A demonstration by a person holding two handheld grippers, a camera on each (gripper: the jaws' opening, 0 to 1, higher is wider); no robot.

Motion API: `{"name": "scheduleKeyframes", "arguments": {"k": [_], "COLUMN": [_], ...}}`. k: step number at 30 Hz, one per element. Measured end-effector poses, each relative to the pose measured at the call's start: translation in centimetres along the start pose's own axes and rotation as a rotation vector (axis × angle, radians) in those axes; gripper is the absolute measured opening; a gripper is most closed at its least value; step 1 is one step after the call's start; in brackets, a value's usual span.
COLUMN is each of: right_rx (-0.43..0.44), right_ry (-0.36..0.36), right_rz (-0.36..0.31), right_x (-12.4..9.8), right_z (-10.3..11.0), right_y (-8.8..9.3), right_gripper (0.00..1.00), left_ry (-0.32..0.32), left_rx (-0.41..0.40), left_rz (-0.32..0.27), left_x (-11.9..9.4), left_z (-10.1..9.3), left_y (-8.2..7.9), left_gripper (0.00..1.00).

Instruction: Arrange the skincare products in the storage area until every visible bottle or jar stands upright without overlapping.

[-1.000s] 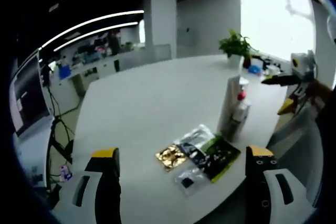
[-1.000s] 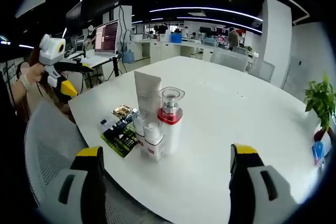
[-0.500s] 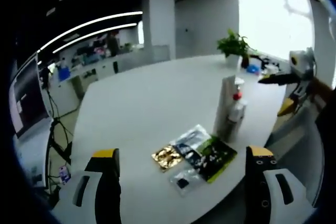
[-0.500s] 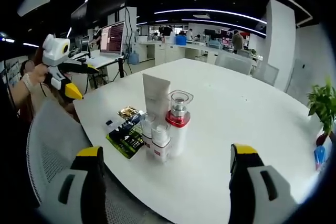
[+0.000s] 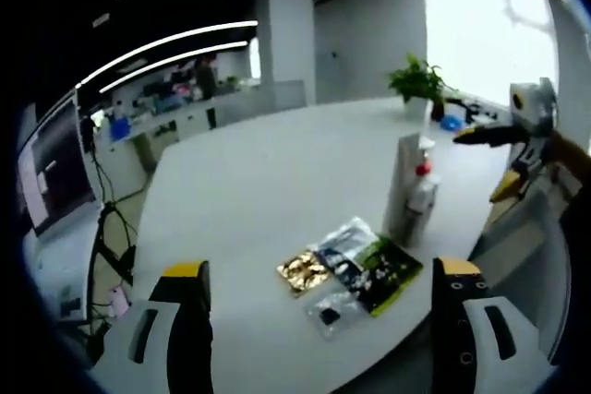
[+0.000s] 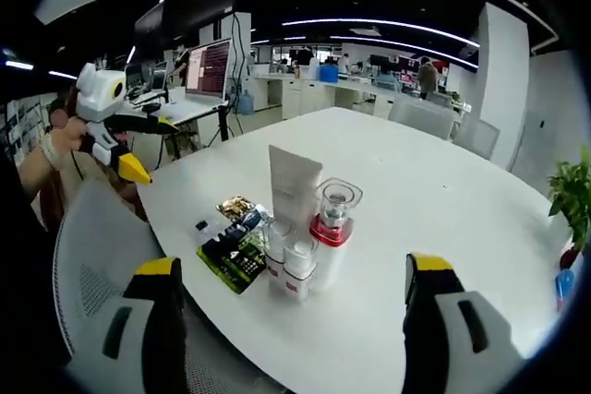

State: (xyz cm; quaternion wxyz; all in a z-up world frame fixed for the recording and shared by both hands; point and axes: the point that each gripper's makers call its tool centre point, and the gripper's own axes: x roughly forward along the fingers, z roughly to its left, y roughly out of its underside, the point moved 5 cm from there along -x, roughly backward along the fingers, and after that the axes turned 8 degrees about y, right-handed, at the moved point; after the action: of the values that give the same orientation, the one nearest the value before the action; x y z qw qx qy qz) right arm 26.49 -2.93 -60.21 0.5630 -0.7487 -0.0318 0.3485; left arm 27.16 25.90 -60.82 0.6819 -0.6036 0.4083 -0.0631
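Right gripper [image 6: 286, 320]: jaws spread, empty, held off the table [image 6: 443, 219] edge. Bottles [image 6: 309, 246] straight ahead, near, all upright and clustered touching, tall tube [image 6: 293, 186] at back, long axes vertical; flat sachets [image 6: 231, 242] just beside on their left. Left gripper [image 5: 328, 320]: also spread and empty, sachets [image 5: 355, 269] nearest, bottles [image 5: 411, 196] beyond to the right; judged the farther of the two.

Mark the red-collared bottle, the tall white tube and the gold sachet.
Red-collared bottle [image 6: 331, 244], right gripper view, on its white body below the collar.
Tall white tube [image 6: 292, 184], right gripper view, on its flat front face.
Gold sachet [image 5: 301, 271], left gripper view, on its middle.
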Motion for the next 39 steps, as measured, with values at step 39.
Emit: {"name": "scheduleKeyframes", "arguments": {"k": [39], "right_rx": [0.112], "right_ry": [0.212], "right_rz": [-0.003], "right_x": [0.5], "right_z": [1.8], "right_y": [-0.5], "right_gripper": [1.00], "left_ry": [0.033], "left_rx": [-0.014], "left_rz": [-0.093], "left_x": [-0.9], "left_z": [2.7], "left_y": [-0.1], "left_gripper": [0.97]}}
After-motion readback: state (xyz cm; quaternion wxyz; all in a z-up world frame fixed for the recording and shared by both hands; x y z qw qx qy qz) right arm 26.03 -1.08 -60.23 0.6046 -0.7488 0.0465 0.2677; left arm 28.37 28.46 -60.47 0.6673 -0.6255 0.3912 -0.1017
